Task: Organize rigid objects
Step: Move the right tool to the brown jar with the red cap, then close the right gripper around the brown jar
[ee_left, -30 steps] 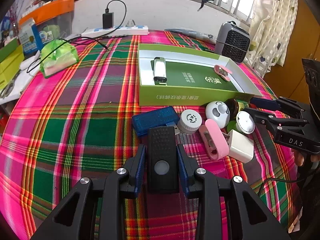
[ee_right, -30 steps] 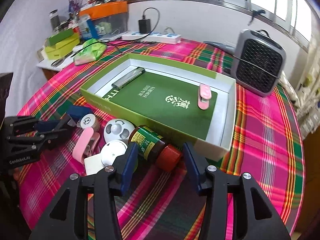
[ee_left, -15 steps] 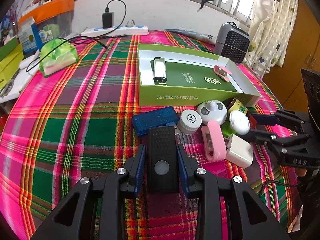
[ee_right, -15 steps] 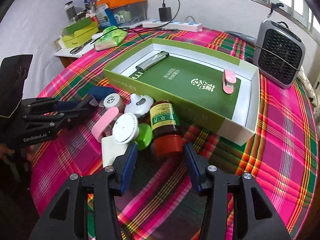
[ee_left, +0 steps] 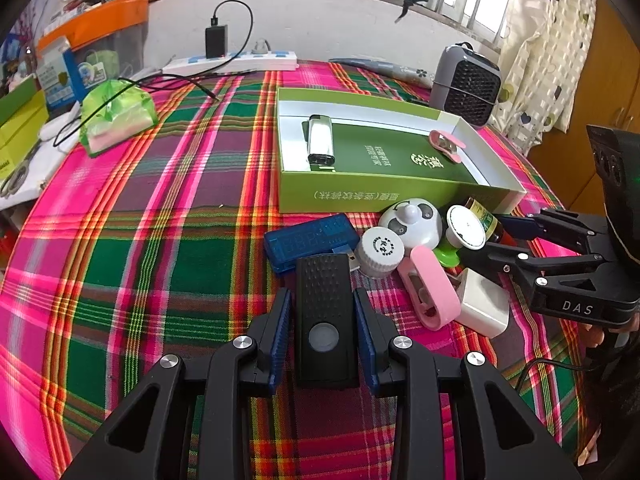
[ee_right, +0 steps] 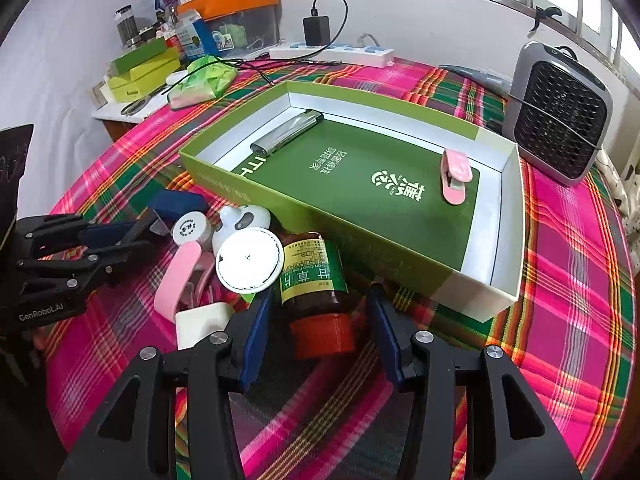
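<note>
- Where the plaid-covered worktop (ee_left: 168, 264) meets its far left edge, a green plastic packet (ee_left: 118, 114) is seen beside cluttered boxes, well apart from everything else.
- Near the middle, a black remote-like device (ee_left: 325, 316) is bracketed by the blue pads of the left hand-held gripper (ee_left: 324, 334); whether the pads press on it or stand just off its sides cannot be told.
- Just beyond the device, a blue translucent case (ee_left: 310, 240) and a white screw cap (ee_left: 380, 252) are laid side by side.
- Behind them, an open green box (ee_right: 224, 176) is placed on the worktop; a silver lighter (ee_right: 286, 134) is kept along its left inner edge and a pink clip (ee_right: 454, 176) toward its right end.
- In front of the box, a panda-faced white object (ee_left: 412, 220), a pink loop-shaped holder (ee_left: 434, 292) and a white square block (ee_left: 482, 306) are crowded together, touching or nearly so.
- A round white disc (ee_right: 248, 260) is leaned against a brown bottle (ee_right: 312, 280) with a red cap, which is laid on its side close to the box wall.
- The bottle is straddled by the right hand-held gripper (ee_right: 316, 334), whose fingers are spread with clear gaps on both sides of it.
- At the far right, a grey grille-fronted heater (ee_right: 558, 114) is stood beyond the box.
</note>
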The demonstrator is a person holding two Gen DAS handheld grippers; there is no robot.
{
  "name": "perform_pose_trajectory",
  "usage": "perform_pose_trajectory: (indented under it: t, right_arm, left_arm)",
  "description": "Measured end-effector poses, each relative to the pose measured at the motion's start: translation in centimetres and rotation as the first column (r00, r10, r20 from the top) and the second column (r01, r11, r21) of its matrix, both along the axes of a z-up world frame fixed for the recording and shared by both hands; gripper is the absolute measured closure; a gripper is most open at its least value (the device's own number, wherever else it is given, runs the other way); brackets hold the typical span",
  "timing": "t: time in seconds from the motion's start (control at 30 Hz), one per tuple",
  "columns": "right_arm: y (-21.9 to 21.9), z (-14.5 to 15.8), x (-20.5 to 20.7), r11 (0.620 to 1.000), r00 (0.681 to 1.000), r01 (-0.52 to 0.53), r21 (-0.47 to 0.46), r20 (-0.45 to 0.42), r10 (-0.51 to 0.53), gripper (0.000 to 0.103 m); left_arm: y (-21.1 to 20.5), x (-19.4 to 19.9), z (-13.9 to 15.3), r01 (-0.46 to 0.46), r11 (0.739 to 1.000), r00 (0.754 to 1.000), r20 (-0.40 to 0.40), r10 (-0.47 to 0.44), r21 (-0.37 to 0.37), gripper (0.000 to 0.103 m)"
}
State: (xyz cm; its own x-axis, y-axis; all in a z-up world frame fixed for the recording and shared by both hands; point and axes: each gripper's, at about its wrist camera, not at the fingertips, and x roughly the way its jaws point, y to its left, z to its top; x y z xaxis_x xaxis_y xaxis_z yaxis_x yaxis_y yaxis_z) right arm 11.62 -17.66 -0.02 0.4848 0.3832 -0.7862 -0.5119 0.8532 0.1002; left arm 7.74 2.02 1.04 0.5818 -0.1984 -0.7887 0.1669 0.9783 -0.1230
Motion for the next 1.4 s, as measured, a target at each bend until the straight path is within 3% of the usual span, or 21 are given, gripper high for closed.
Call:
perform_pose_trajectory:
  t: [0.13, 0.23, 1.4]
  right_arm:
    - [-0.1, 0.1, -0.2, 1.000, 1.000, 0.002, 0.015, 0.007, -0.003, 0.066]
    - [-0.1, 0.2, -0.3, 1.000, 1.000, 0.004, 0.022, 0.012, -0.004, 0.068]
    - [-1.8, 1.3, -3.5, 0.982, 0.984, 0.171, 0.081, 0.031, -0.174, 0.069]
  left_arm:
    - [-0.1, 0.1, 0.0, -0.001, 1.000, 1.000, 0.000, 0.001, 0.002, 0.073]
    - [-0.1, 0.1, 0.0, -0.004, 1.000, 1.000, 0.001, 0.004, 0.000, 0.073]
    - [-0.3, -0.2, 0.4, -0.013, 1.000, 1.000, 0.016, 0.013, 0.018, 0.076]
